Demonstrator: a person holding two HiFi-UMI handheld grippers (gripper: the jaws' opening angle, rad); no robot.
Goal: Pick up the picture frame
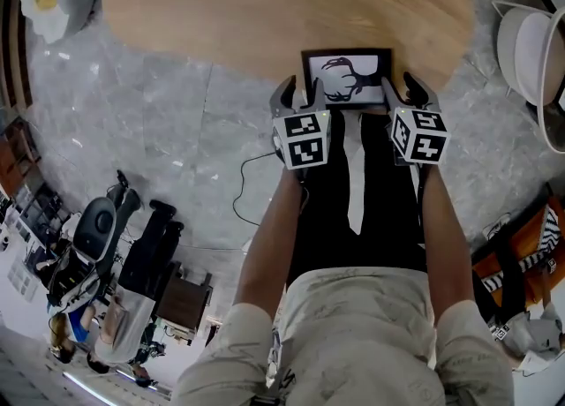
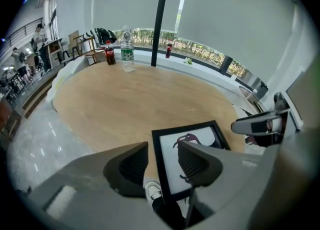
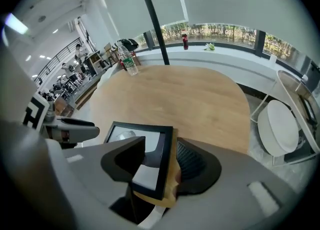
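Wide open and clamping nothing, left gripper [image 1: 298, 95] astride the 9 o'clock edge, right gripper [image 1: 402, 91] astride the 3 o'clock edge of the picture frame [image 1: 346, 78] at the table's [image 1: 265, 7] 6 o'clock rim.

The table [image 1: 265, 7] is smooth matt wood; the picture frame [image 1: 349, 78] at its 6 o'clock edge is glossy black.

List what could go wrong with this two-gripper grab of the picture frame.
The picture frame sits at the near edge of the table; a nudge might tip it onto the floor.
The left gripper and right gripper, both open, straddle its thin side rails; uneven closing may twist or drop it.
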